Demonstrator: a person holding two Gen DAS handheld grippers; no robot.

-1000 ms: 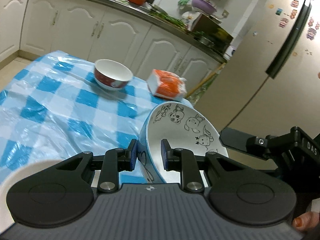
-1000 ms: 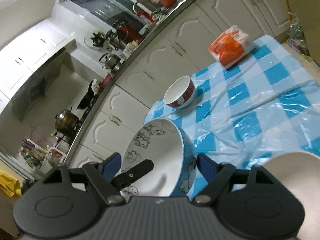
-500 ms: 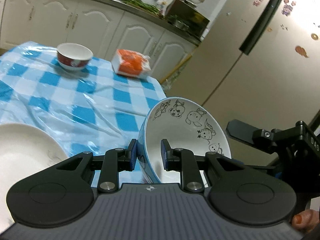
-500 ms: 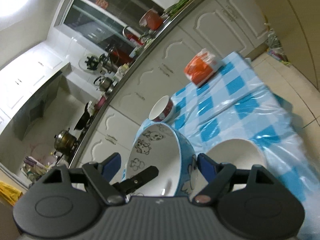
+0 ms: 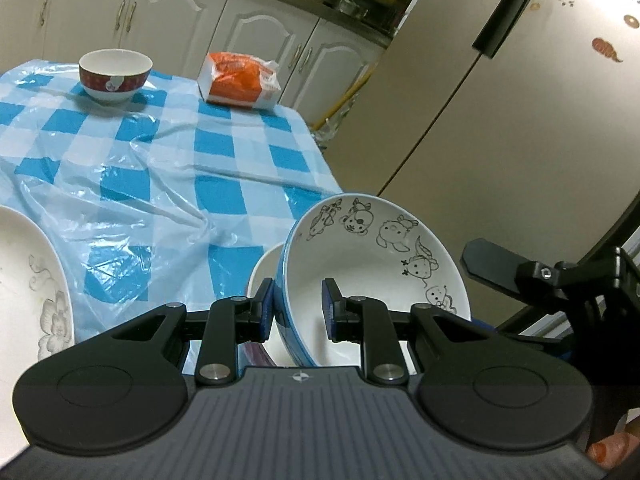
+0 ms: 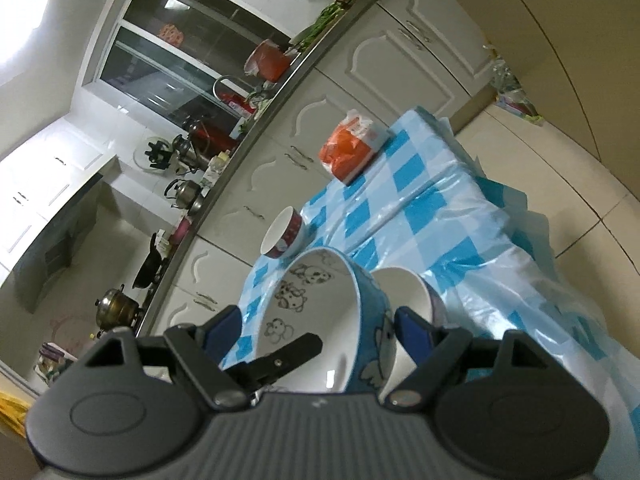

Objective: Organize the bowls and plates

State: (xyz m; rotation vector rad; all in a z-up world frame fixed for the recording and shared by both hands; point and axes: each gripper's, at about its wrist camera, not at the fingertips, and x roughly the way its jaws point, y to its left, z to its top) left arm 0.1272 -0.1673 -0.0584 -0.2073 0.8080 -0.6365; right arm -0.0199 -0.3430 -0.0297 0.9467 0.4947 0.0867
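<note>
Over the near edge of the tabletop [image 5: 224, 160], the left claw [image 5: 298, 312] is pinching the rim of the tilted cartoon bowl [image 5: 372, 272], fingers closed on its wall. Alongside, the right claw [image 6: 320, 328] is gaping wide around that bowl, gripping nothing. Beside it a white bowl [image 6: 404, 292] is sitting.

Home kitchen: cabinets [image 5: 256, 28], fridge [image 5: 520, 100], stovetop pots [image 6: 116, 304].
</note>
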